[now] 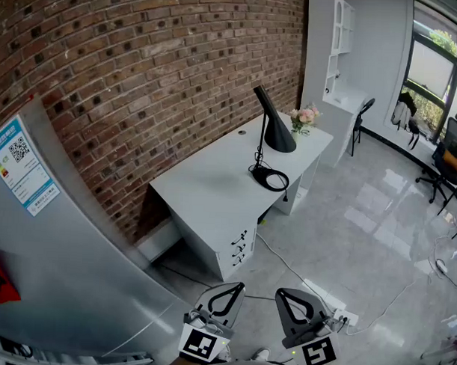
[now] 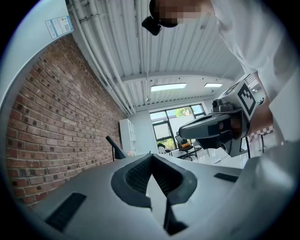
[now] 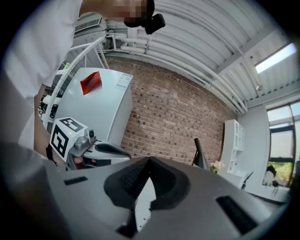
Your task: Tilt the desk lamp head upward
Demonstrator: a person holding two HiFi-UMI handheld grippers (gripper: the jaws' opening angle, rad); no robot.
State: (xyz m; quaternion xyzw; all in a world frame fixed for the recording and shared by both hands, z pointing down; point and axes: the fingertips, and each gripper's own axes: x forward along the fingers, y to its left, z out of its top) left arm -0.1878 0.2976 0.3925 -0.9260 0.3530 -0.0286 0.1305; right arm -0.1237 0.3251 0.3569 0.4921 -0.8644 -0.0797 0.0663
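Three entries: white desk (image 1: 206,186) at twelve o'clock, well apart from me; black desk lamp (image 1: 275,131) on it, head angled down; left gripper (image 1: 237,287) and right gripper (image 1: 281,294) at six o'clock, both clenched empty, so I risk shoving the lamp over.

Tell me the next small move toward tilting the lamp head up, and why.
Probably step forward toward the white desk. The desk lamp stands on it, across the floor and well beyond both grippers, its head angled downward. The left gripper and right gripper are held low near the body, jaws together with nothing between them, so neither looks able to reach it from here.
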